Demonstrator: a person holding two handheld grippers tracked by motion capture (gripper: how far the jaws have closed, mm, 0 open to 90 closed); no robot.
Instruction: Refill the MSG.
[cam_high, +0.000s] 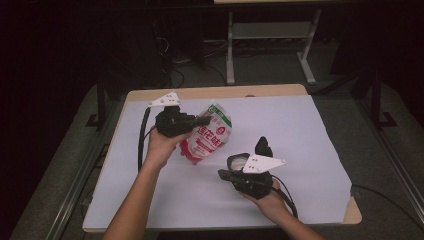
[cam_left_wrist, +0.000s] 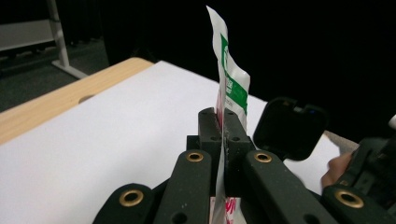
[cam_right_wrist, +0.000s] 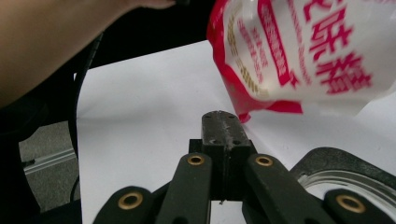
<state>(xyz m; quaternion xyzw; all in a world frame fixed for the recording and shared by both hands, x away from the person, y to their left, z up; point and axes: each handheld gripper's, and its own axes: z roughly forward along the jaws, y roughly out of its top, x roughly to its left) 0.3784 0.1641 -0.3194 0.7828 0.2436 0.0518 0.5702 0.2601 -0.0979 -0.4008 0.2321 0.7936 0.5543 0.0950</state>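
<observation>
A wooden table (cam_high: 320, 89) is seen covered by a white sheet (cam_high: 280, 125). Above the sheet, a red-and-white pouch (cam_high: 207, 137) with a green top is held tilted, its lower corner seemingly off the surface. Its upper edge is clamped between the jaws of the left gripper (cam_left_wrist: 222, 122). Nearer the person, a round black container (cam_high: 240, 161) with its hinged lid (cam_high: 263, 146) raised is seen, though its contents cannot be made out. Beside it the right gripper (cam_right_wrist: 222, 122) is held, jaws pressed together on nothing.
</observation>
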